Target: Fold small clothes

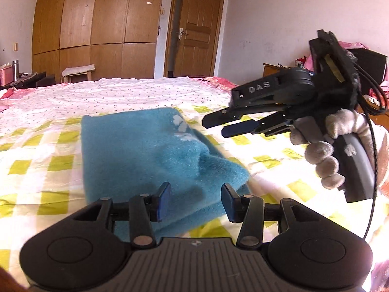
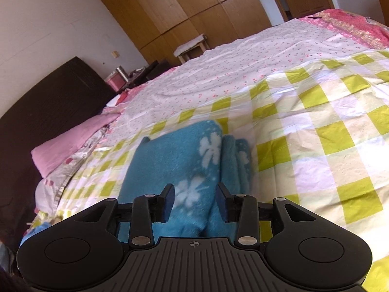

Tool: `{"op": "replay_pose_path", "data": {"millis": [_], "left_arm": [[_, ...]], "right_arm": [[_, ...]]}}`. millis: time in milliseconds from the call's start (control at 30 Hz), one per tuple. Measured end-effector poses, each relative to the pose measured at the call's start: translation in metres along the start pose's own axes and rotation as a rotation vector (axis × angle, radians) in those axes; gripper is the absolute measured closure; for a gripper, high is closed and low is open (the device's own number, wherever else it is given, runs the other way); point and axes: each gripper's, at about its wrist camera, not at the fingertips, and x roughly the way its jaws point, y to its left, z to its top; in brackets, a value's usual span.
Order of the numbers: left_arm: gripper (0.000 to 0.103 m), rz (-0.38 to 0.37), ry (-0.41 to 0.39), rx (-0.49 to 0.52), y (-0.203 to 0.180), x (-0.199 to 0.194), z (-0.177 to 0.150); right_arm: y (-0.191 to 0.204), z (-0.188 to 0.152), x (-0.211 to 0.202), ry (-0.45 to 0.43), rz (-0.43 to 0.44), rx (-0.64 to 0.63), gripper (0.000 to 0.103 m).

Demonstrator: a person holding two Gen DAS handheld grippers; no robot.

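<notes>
I'm hovering both grippers, left gripper and right gripper, fingers spread wide, gripping nothing, over the folded blue garment (white flower print) lying on the checked bedsheet.

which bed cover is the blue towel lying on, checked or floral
The blue towel lies on the yellow-green checked cover; the white cherry-print sheet starts just beyond it.

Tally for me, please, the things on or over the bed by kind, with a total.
Blue fleece garment: 1
Grippers, left gripper and right gripper, both open: 2
Pink pillow: 1
Checked sheet: 1
Total: 5
</notes>
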Motion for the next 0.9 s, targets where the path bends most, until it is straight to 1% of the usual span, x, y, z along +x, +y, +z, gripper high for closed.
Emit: {"op": "replay_pose_path", "data": {"millis": [33, 133, 200, 233, 267, 300, 333, 400, 467, 500, 533, 567, 600, 667, 700, 767, 800, 867, 900], "left_arm": [[0.052, 0.015, 0.001, -0.001, 0.005, -0.002, 0.001], [0.051, 0.073, 0.005, -0.011, 0.017, 0.0, 0.002], [0.051, 0.085, 0.009, -0.045, 0.025, 0.003, 0.004], [0.051, 0.092, 0.009, -0.057, 0.028, 0.004, 0.004], [0.051, 0.099, 0.009, -0.062, 0.031, 0.008, 0.007], [0.051, 0.108, 0.006, -0.063, 0.033, 0.012, 0.009], [0.051, 0.116, 0.002, -0.063, 0.035, 0.017, 0.011], [0.05, 0.132, -0.002, -0.07, 0.04, 0.028, 0.014], [0.05, 0.146, 0.0, -0.085, 0.044, 0.039, 0.015], [0.05, 0.159, 0.009, -0.093, 0.046, 0.046, 0.014], [0.05, 0.169, 0.025, -0.101, 0.049, 0.054, 0.013], [0.05, 0.165, 0.043, -0.112, 0.051, 0.061, 0.01], [0.049, 0.172, 0.044, -0.106, 0.051, 0.064, 0.008], [0.046, 0.195, 0.045, -0.045, 0.043, 0.067, 0.005], [0.046, 0.202, 0.046, -0.024, 0.039, 0.068, 0.004], [0.046, 0.208, 0.045, -0.014, 0.037, 0.067, 0.004], [0.046, 0.204, 0.044, -0.024, 0.039, 0.067, 0.005], [0.046, 0.194, 0.042, -0.043, 0.042, 0.065, 0.006], [0.046, 0.191, 0.042, -0.049, 0.042, 0.064, 0.006]], "right_arm": [[0.007, -0.006, -0.001, 0.011, -0.003, -0.033, 0.055], [0.02, -0.023, 0.008, 0.058, -0.063, -0.113, 0.055], [0.02, -0.032, 0.017, 0.098, -0.095, -0.119, 0.055], [0.018, -0.037, 0.02, 0.115, -0.099, -0.116, 0.057], [0.017, -0.04, 0.022, 0.119, -0.106, -0.114, 0.064], [0.014, -0.042, 0.021, 0.123, -0.105, -0.107, 0.086], [0.008, -0.043, 0.018, 0.119, -0.08, -0.071, 0.091], [-0.002, -0.046, 0.004, 0.056, -0.044, -0.015, 0.094], [-0.016, -0.053, -0.006, -0.001, -0.029, 0.066, 0.095], [-0.024, -0.06, -0.007, -0.013, -0.036, 0.107, 0.095], [-0.033, -0.067, -0.001, -0.01, -0.065, 0.142, 0.096], [-0.039, -0.074, 0.006, 0.002, -0.081, 0.154, 0.096], [-0.043, -0.079, 0.011, 0.007, -0.078, 0.168, 0.096], [-0.044, -0.08, 0.011, -0.003, -0.069, 0.182, 0.096], [-0.041, -0.077, 0.009, -0.009, -0.075, 0.167, 0.095], [-0.032, -0.07, 0.002, -0.019, -0.068, 0.122, 0.087], [-0.026, -0.066, -0.001, -0.026, -0.072, 0.089, 0.084], [-0.018, -0.056, -0.006, -0.058, -0.078, 0.048, 0.073], [-0.016, -0.051, -0.006, -0.069, -0.075, 0.039, 0.066]]}}
